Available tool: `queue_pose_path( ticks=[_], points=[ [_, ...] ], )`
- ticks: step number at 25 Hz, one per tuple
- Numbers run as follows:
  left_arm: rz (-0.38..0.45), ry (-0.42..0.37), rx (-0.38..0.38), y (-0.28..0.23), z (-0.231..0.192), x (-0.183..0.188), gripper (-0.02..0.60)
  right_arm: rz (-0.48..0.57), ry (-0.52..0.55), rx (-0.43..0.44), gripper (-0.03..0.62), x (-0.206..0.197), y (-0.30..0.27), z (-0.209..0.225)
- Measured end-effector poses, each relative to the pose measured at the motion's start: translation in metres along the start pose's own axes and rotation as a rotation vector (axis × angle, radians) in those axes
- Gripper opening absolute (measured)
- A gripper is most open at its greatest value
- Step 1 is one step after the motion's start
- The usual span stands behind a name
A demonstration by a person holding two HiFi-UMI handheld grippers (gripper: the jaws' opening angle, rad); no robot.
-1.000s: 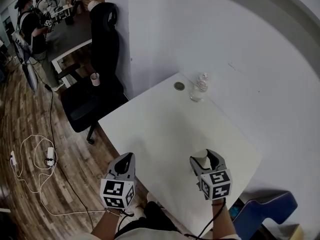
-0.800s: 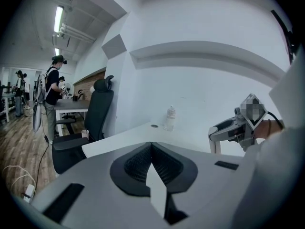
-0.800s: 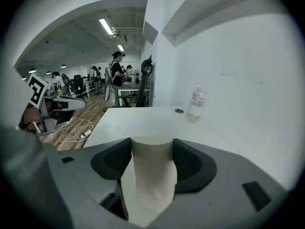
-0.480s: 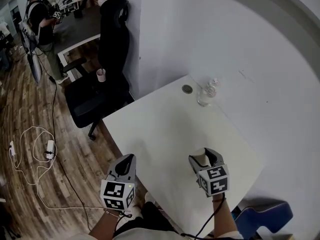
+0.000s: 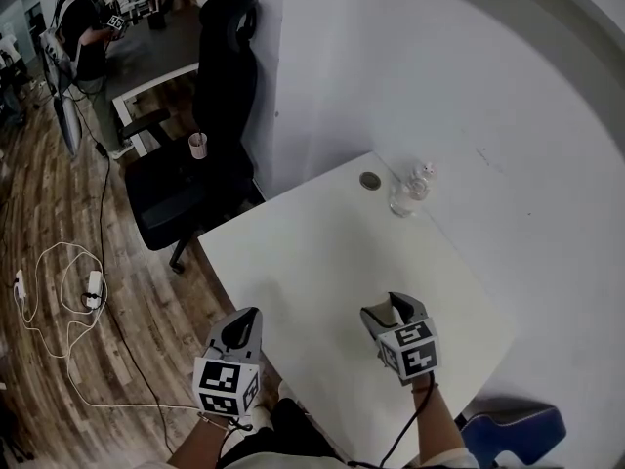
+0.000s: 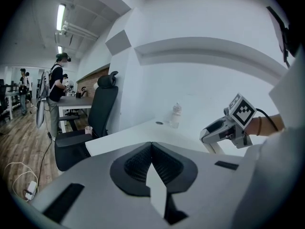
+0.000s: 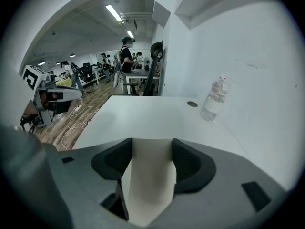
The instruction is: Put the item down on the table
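Idling off the near edge, the left gripper [image 5: 242, 320] was pressed together on nothing. The right gripper [image 5: 390, 307] pinched the pale item [image 7: 150, 173] low over the table [image 5: 312, 247]; surface contact unclear. Judged: positioned, set-down and release not yet done.

The bottle [image 5: 410, 191] stands at the far right of the surface [image 5: 293, 252], close to the wall, and a small disc [image 5: 369, 180] lies just left of it. The right gripper [image 5: 391, 311] is over the near right part, with the item [image 7: 150, 175] between its jaws. The left gripper [image 5: 242, 326] is at the near left edge. The chair [image 5: 186, 179] stands behind the surface on the left, with a cup [image 5: 198, 145] on it. A cable [image 5: 66, 249] lies on the floor further left.
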State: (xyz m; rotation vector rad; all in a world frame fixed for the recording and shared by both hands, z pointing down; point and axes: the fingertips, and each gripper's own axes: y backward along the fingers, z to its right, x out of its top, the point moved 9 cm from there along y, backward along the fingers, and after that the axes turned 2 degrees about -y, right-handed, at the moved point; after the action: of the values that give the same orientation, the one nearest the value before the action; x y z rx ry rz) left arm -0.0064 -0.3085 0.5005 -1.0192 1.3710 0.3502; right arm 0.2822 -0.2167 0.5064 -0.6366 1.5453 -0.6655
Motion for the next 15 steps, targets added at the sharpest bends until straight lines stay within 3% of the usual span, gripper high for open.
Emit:
queue_pose_path(
  ticks=[15],
  points=[
    [-0.034, 0.008, 0.009, -0.025, -0.011, -0.010, 0.017, -0.092, 0.025, 0.053, 0.285, 0.000, -0.042, 0.007]
  ],
)
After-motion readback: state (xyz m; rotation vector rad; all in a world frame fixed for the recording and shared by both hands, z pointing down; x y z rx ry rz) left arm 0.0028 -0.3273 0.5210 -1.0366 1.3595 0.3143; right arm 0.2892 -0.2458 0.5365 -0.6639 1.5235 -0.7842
